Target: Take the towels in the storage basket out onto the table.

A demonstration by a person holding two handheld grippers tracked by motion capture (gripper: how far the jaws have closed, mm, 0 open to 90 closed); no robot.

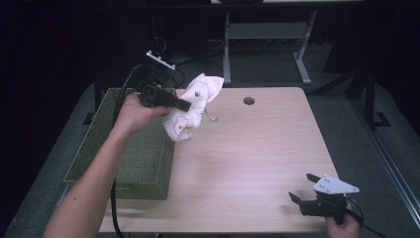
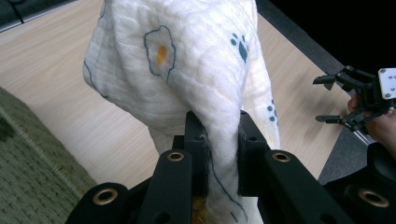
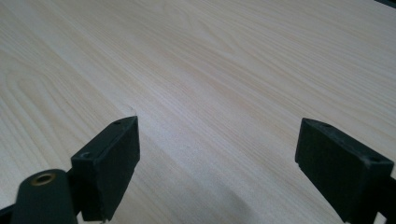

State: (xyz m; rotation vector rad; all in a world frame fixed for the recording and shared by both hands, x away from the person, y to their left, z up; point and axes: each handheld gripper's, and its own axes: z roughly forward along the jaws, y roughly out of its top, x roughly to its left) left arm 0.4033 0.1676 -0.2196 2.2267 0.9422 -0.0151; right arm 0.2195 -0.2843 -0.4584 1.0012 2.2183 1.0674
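A white quilted cotton cloth (image 1: 194, 106) printed with fried eggs and dark paw marks is hanging in the upper left of the high view, lifted clear of the pale wooden table (image 1: 257, 163). In the left gripper view the cloth (image 2: 187, 79) is rising from between the two black jaws at the bottom centre, a bunched fold pinched tight between their pads while the rest is billowing above them. The left gripper (image 1: 182, 104) is clamping that fold just beside a green woven basket (image 1: 133, 153) at the left table edge. At the lower right of the high view, the right gripper (image 1: 301, 187) is resting low over bare wood, its jaws spread wide with nothing between them.
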